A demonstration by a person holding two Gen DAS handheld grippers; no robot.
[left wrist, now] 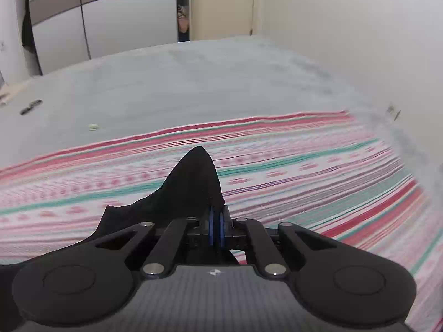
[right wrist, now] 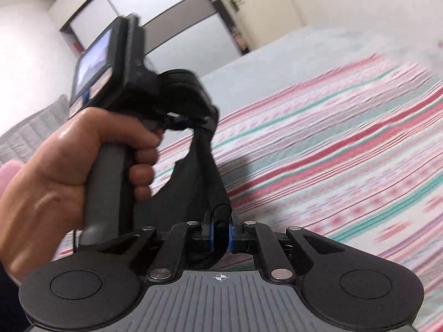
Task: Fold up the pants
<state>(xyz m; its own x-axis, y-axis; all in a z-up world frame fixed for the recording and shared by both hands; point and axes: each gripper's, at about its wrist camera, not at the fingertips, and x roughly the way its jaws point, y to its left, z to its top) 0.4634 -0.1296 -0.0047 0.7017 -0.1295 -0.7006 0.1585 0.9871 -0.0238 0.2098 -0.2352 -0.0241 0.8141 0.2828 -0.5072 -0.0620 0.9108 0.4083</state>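
Note:
The black pants [left wrist: 193, 182] rise in a peak from between the blue pads of my left gripper [left wrist: 216, 221], which is shut on the cloth. In the right wrist view a band of the pants [right wrist: 205, 182] stretches up from my right gripper [right wrist: 220, 233], shut on a bunched fold, to my left gripper [right wrist: 188, 120]. A person's hand [right wrist: 63, 171] holds the left gripper by its grey handle, up and to the left of the right one. Both grippers hold the cloth lifted above the striped blanket [left wrist: 304, 171]. The remaining part of the pants is hidden below the grippers.
The pink, teal and white striped blanket [right wrist: 332, 138] lies on a bed with a grey sheet [left wrist: 193, 77]. A small dark object [left wrist: 31, 107] and a pale scrap [left wrist: 93, 127] lie on the sheet at the left. A wardrobe [left wrist: 110, 13] and a door [left wrist: 221, 2] stand beyond.

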